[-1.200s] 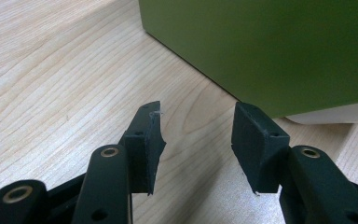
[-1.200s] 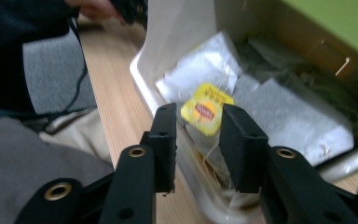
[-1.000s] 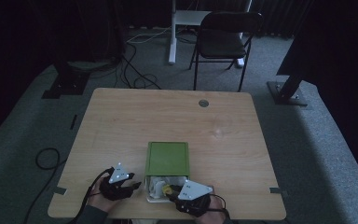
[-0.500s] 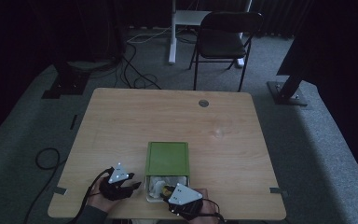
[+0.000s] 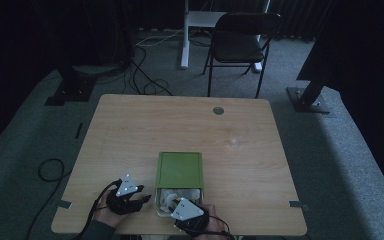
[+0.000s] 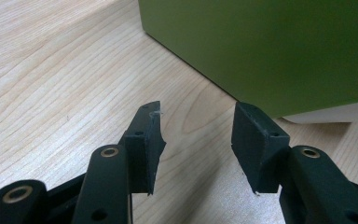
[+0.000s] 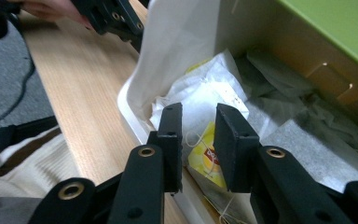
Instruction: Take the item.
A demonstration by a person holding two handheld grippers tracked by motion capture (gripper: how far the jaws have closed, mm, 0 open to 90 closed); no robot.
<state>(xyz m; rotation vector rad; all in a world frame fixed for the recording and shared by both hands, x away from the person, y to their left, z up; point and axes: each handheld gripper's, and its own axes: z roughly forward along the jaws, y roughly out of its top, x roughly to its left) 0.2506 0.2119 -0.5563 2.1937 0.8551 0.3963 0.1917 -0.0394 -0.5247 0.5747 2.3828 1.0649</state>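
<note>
Right gripper (image 7: 198, 116) is held over the near, open end of the box (image 5: 180, 170), jaws set to a narrow gap with nothing pinched. Between the jaws a yellow tea-bag tag (image 7: 205, 154) with its string is seen, lying on white paper sachets (image 7: 200, 93) inside the white tray (image 7: 135, 116). In the high view the same gripper (image 5: 172, 200) is seen at the table's front edge. Left gripper (image 6: 196, 128) is held wide apart and empty, low over the wooden table (image 5: 130, 135), just beside the box's green side wall (image 6: 261, 46). The green lid (image 5: 180, 168) is seen covering the far part of the box. Farther back, a folding chair (image 5: 240, 45) is seen on the carpet (image 5: 345, 150).
</note>
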